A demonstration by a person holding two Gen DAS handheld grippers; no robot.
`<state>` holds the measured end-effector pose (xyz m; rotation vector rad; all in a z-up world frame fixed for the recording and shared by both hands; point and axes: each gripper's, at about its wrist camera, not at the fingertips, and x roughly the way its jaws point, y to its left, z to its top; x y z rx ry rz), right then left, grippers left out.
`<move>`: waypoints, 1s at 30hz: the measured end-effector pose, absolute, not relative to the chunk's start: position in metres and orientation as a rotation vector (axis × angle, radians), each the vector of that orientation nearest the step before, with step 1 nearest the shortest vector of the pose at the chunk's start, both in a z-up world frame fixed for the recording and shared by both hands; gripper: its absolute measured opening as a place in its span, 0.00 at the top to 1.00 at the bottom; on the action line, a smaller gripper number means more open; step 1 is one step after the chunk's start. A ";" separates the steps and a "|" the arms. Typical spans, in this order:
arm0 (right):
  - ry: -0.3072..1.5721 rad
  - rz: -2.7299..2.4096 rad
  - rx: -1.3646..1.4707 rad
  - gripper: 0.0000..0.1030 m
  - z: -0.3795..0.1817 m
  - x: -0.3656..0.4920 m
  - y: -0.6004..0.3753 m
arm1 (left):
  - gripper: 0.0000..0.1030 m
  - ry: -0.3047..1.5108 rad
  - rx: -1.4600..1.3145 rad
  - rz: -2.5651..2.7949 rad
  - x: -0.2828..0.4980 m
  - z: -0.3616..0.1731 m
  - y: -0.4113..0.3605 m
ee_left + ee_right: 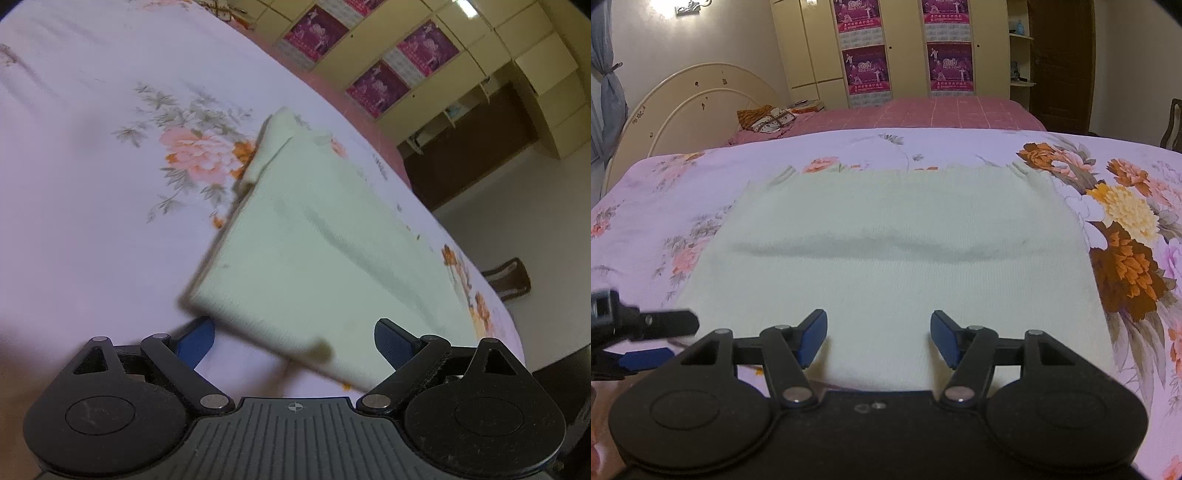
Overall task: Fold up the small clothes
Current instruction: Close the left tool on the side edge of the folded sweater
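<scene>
A pale green garment lies folded flat on the floral bedsheet, with a soft crease across its middle. In the left wrist view the garment stretches away from me, a folded sleeve at its far end. My left gripper is open, its blue pads either side of the garment's near corner, which looks blurred and slightly raised. My right gripper is open and empty over the garment's near edge. The left gripper also shows at the left of the right wrist view.
A pink bed with a cream headboard stands behind. A cream wardrobe with magenta posters lines the far wall. A dark wooden chair stands beside the bed edge.
</scene>
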<state>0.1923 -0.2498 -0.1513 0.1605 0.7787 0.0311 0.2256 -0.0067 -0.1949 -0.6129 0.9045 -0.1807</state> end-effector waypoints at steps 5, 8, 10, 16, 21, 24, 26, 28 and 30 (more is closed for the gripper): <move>0.782 0.031 0.157 0.41 -0.154 0.197 -0.249 | 0.46 0.882 -0.666 -0.172 0.248 -0.205 -0.010; 0.780 0.030 0.156 0.41 -0.157 0.202 -0.248 | 0.46 0.851 -0.738 -0.172 0.263 -0.212 -0.008; 0.779 0.031 0.158 0.41 -0.158 0.208 -0.248 | 0.46 0.823 -0.750 -0.166 0.270 -0.216 -0.011; 0.777 0.036 0.158 0.40 -0.165 0.226 -0.247 | 0.54 0.786 -0.726 -0.150 0.284 -0.218 -0.026; 0.768 0.049 0.120 0.40 -0.164 0.239 -0.243 | 0.68 0.794 -0.787 -0.158 0.295 -0.228 -0.020; 0.762 0.051 0.132 0.40 -0.162 0.244 -0.244 | 0.67 0.767 -0.842 -0.151 0.295 -0.236 -0.018; 0.764 0.053 0.127 0.40 -0.162 0.245 -0.243 | 0.67 0.752 -0.887 -0.144 0.297 -0.240 -0.017; 0.766 0.054 0.124 0.40 -0.164 0.246 -0.242 | 0.67 0.748 -0.908 -0.135 0.299 -0.243 -0.017; 0.768 0.055 0.122 0.40 -0.165 0.246 -0.242 | 0.67 0.742 -0.913 -0.123 0.303 -0.245 -0.021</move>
